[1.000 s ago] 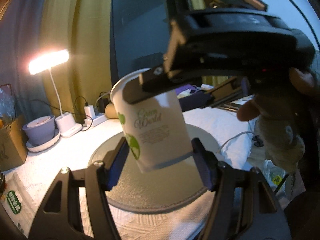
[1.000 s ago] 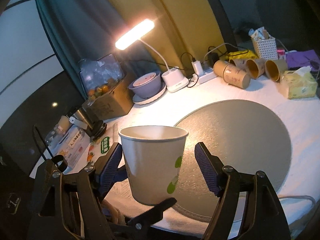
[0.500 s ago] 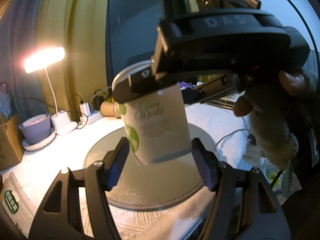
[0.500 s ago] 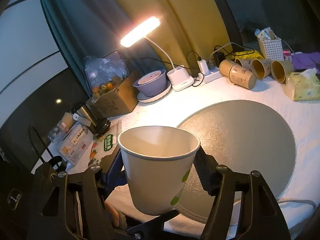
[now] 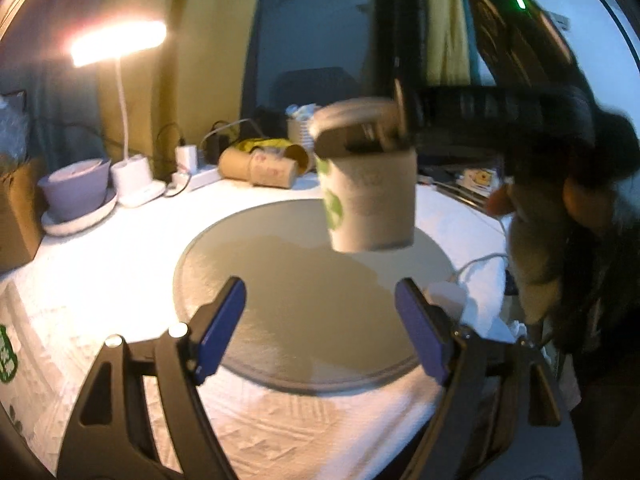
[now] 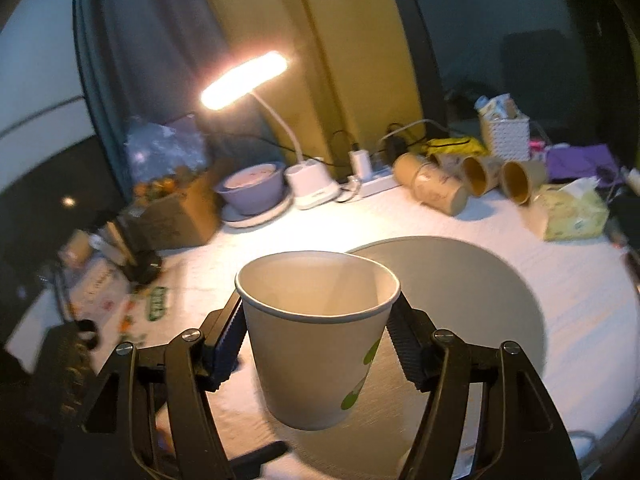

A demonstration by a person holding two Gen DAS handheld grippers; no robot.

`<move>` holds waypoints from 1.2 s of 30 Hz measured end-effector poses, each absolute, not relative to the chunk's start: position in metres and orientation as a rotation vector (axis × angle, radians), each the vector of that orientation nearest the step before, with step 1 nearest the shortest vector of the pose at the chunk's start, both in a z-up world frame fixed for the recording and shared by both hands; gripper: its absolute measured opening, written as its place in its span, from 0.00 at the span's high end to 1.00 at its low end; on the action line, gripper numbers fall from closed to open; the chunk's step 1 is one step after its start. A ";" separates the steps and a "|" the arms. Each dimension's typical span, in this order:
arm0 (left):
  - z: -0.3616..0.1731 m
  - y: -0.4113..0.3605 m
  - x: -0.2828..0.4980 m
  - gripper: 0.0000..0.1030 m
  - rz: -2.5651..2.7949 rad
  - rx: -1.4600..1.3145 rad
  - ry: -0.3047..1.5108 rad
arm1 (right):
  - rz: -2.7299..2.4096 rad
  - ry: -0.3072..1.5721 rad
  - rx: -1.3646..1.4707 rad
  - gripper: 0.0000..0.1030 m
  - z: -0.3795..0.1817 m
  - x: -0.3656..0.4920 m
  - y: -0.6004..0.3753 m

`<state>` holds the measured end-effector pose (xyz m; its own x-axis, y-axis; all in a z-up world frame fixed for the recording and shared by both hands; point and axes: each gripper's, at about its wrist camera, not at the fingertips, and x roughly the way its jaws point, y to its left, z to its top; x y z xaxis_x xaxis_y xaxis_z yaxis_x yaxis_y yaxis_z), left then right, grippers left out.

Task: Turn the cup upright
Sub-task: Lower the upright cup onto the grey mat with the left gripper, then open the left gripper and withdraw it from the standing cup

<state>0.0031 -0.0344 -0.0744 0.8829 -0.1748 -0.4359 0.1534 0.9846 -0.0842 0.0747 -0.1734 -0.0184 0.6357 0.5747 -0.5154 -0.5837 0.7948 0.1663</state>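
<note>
A paper cup (image 6: 316, 332) sits mouth-up, clamped at its sides between the two fingers of the right gripper (image 6: 318, 338), which holds it in the air above the round grey mat (image 6: 472, 280). From the left wrist view the same cup (image 5: 370, 200) hangs clear of the mat (image 5: 288, 280), the right gripper reaching in from the upper right with the person's hand (image 5: 568, 216) behind it. The left gripper (image 5: 320, 332) hovers low over the mat's near edge, its two blue-padded fingers (image 5: 222, 330) spread wide with nothing between them. One lit desk lamp (image 6: 244, 80) stands at the back of the white-clothed table (image 6: 580, 300). Four brown paper cups (image 6: 440, 190) lie on their sides beside one power strip (image 6: 376, 182); one bowl (image 6: 250, 190) rests on one plate.
</note>
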 end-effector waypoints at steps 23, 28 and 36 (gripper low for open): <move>-0.086 0.038 0.029 0.24 -0.003 -0.317 0.552 | 0.505 0.578 -0.224 0.33 -0.072 0.098 -0.131; -0.088 0.039 0.030 0.24 0.006 -0.326 0.554 | 0.486 0.581 -0.229 0.33 -0.075 0.093 -0.133; -0.088 0.039 0.033 0.21 0.016 -0.322 0.565 | 0.477 0.621 -0.226 0.24 -0.078 0.088 -0.139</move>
